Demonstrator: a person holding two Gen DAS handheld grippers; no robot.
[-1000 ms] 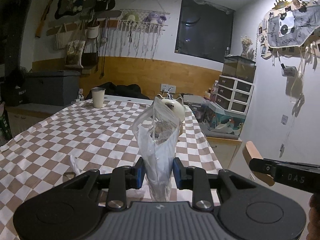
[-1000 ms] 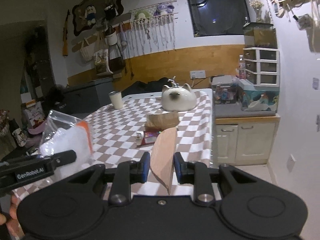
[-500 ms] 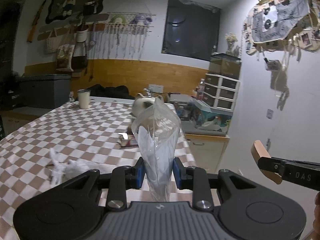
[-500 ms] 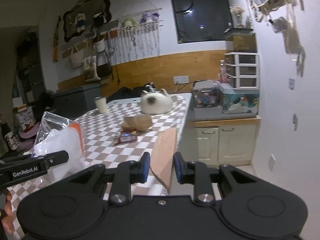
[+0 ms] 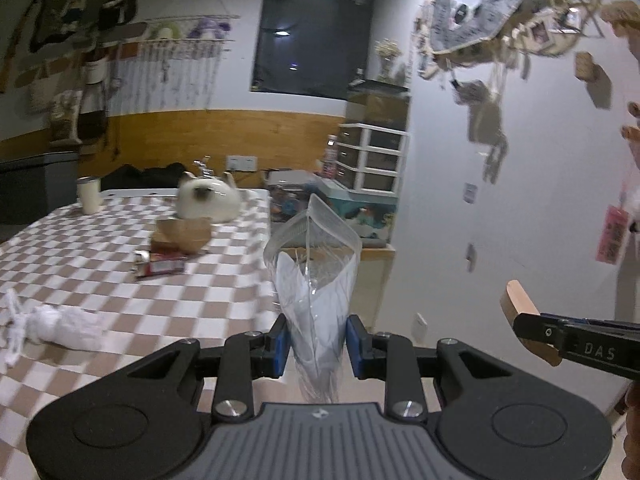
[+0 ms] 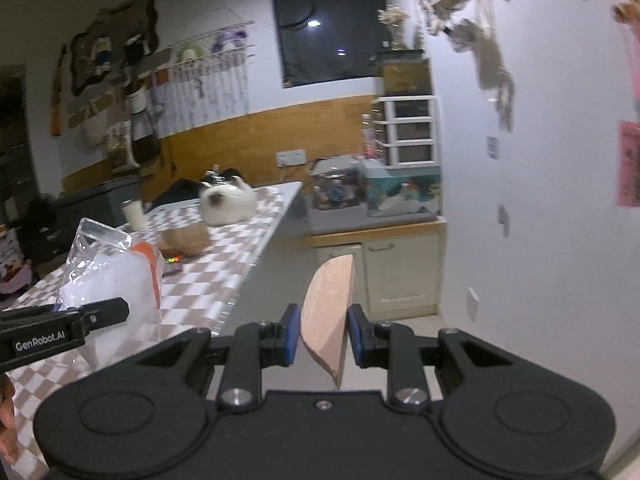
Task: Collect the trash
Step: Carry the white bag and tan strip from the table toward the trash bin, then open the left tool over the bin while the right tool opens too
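Both views have swung right since a second ago; checkered table [image 5: 120, 280] now lower left. Left gripper [image 5: 316, 344] pinches clear zip bag [image 5: 316, 272] at centre, right gripper [image 6: 325, 338] pinches cardboard scrap [image 6: 330, 308]. Only the left view shows crumpled tissue [image 5: 52, 326] at lower left.

Checkered table [image 5: 224, 292]: crumpled tissue [image 5: 60, 326], red wrapper [image 5: 162, 266], brown box [image 5: 184, 234], cat figure [image 5: 208, 202], cup [image 5: 89, 195].

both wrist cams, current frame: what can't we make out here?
- Where the trash goes: no bin shows in either view.
- Contents of the clear plastic bag: left wrist view shows only white folds through creased film.
- Red wrapper on the checkered table: print lost to motion blur.
- Lower end of the brown cardboard piece: right wrist view, behind the right hand-held gripper body.
- Floor beside the table: cut off.
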